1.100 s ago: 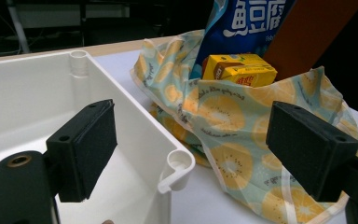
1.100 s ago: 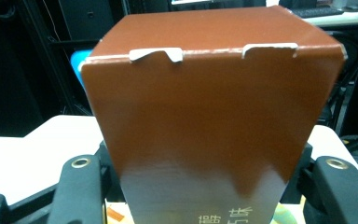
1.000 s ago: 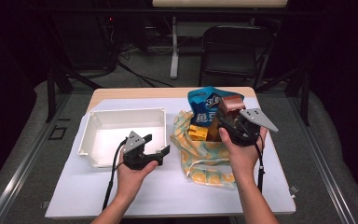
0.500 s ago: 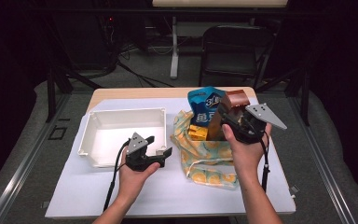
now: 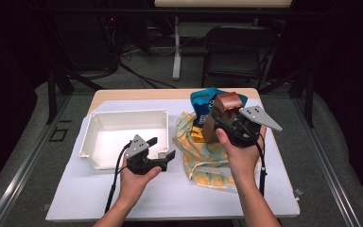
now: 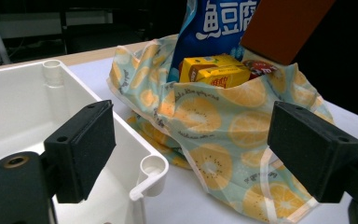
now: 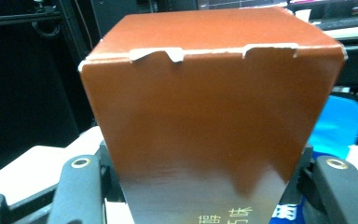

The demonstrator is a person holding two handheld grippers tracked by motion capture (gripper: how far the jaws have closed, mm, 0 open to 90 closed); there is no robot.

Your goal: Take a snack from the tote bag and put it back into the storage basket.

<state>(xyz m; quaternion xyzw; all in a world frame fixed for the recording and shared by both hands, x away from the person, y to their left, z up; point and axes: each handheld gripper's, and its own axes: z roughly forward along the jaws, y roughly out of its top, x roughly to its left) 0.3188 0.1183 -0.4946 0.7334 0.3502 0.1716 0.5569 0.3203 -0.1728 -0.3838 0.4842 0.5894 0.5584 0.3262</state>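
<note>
My right gripper (image 5: 220,122) is shut on a brown carton (image 5: 227,105) and holds it above a fruit-print cloth bag (image 5: 203,153). Seen from the right gripper view, the carton (image 7: 214,102) stands upright between the two fingers (image 7: 81,186). A blue snack packet (image 5: 202,100) and a yellow box (image 5: 197,135) stick out of the bag. My left gripper (image 5: 161,148) is open with nothing in it, by the near right corner of a white bin (image 5: 123,130). In the left gripper view the bag (image 6: 214,121), yellow box (image 6: 212,70) and blue packet (image 6: 214,23) lie beyond its pads (image 6: 81,149).
The bin's inside (image 6: 23,107) holds nothing. A white sheet (image 5: 170,194) covers the wooden table. A black folding chair (image 5: 238,52) and stand legs are on the floor behind the table.
The right hand has shifted the brown carton slightly above the bag. The left hand and its gripper have stayed in place.
</note>
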